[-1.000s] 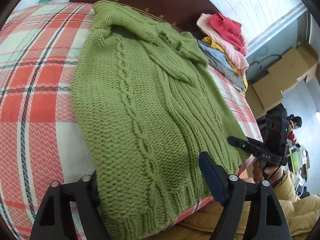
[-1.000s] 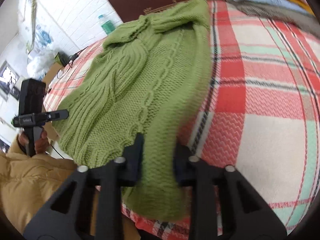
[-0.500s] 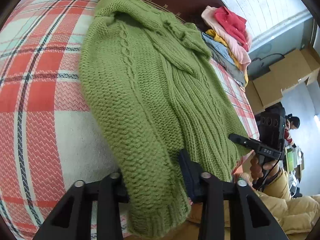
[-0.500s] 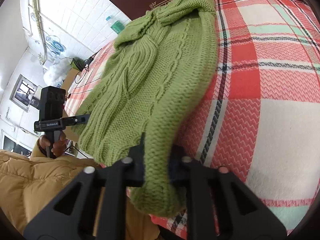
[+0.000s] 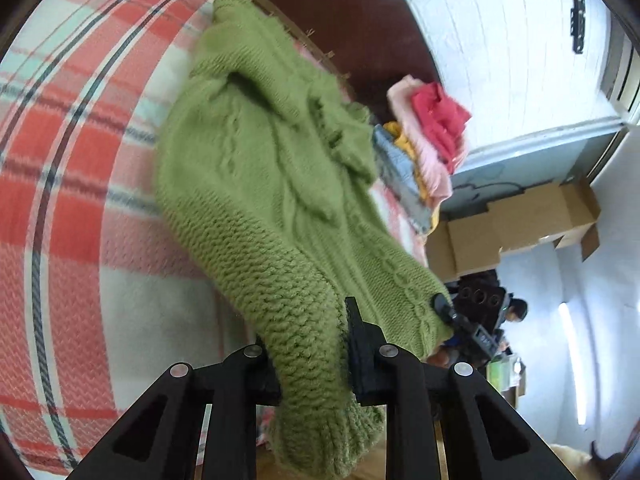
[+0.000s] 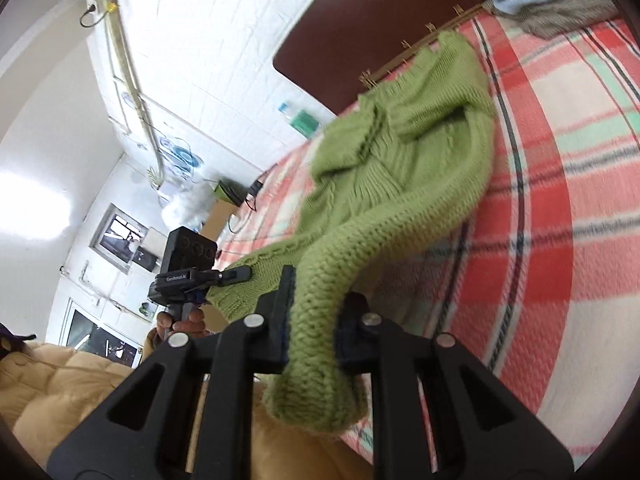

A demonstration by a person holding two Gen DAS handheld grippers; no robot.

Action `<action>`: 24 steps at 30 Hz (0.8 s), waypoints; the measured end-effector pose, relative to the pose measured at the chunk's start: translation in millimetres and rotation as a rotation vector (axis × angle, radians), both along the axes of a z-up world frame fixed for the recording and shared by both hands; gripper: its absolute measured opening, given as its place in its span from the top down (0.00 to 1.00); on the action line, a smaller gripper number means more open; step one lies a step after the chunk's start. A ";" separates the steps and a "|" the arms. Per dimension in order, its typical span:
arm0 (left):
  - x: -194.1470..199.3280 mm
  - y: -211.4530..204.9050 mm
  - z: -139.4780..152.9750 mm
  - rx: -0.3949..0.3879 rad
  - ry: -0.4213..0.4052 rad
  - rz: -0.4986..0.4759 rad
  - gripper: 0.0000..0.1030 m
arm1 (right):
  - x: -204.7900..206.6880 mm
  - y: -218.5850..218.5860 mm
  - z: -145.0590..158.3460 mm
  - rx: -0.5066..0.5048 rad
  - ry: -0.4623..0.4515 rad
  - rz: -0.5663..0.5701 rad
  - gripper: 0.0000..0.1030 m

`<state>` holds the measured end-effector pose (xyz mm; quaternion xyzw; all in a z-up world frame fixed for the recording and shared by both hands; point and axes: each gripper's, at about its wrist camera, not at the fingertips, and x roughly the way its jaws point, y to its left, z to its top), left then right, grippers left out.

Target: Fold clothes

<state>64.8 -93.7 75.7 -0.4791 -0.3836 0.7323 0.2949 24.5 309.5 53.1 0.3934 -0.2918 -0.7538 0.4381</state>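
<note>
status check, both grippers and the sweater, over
Left hand-held gripper shut on green sweater hem corner. Right hand-held gripper shut on the other corner. Hem lifted off plaid bedspread. Clothes pile beyond, apart.

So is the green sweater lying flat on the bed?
Not flat. Its bottom edge is lifted: the left gripper and right gripper each pinch a corner of the sweater, while the collar end rests on the bed.

Bedcover: red, white and green plaid blanket (image 5: 80,208).
Headboard: dark brown wood (image 6: 360,28), behind the blanket.
Box: open cardboard carton (image 5: 516,224), beside the bed.
Bottle: green-labelled (image 6: 302,118), near the white brick wall (image 6: 208,40).
</note>
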 end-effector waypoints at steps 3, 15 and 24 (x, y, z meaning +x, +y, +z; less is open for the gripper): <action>-13.5 -6.5 14.5 0.028 0.028 0.028 0.80 | -11.8 1.1 12.5 -0.056 0.028 -0.020 0.83; -79.1 -21.1 50.4 0.009 0.073 0.079 0.80 | -80.3 1.3 42.8 -0.107 0.037 -0.122 0.83; -126.7 -30.6 55.1 -0.052 0.059 0.116 0.80 | -136.1 2.4 42.9 -0.113 -0.009 -0.174 0.83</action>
